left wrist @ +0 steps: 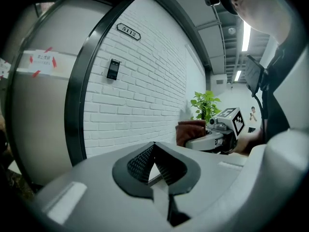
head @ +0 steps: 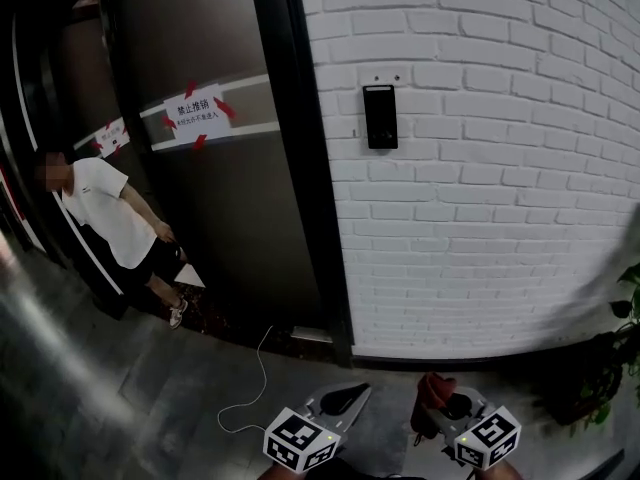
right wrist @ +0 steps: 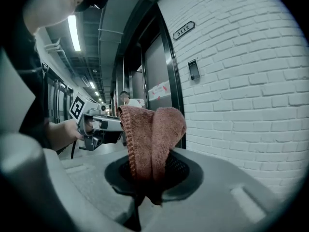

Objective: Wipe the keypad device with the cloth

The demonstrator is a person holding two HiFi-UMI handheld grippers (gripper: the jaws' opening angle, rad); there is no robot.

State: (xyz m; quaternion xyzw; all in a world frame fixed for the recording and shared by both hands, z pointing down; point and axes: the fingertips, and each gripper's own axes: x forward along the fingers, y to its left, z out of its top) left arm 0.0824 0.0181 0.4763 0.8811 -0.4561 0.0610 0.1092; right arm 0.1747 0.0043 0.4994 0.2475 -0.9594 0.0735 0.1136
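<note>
The keypad device (head: 380, 116) is a small black panel fixed high on the white brick wall, right of the dark door; it also shows as the keypad (left wrist: 113, 69) and the keypad (right wrist: 193, 69). My right gripper (head: 441, 402) is low at the frame bottom, shut on a folded reddish-brown cloth (right wrist: 152, 137) that stands up from its jaws; the cloth (left wrist: 191, 132) is seen from the left too. My left gripper (head: 340, 401) is beside it, jaws met at the tips with nothing held. Both are far below the keypad.
A dark door (head: 210, 148) with a taped white notice (head: 195, 110) stands left of the wall. A person in a white shirt (head: 105, 218) stands by the door. A white cable (head: 250, 388) lies on the floor. A potted plant (head: 620, 348) is at right.
</note>
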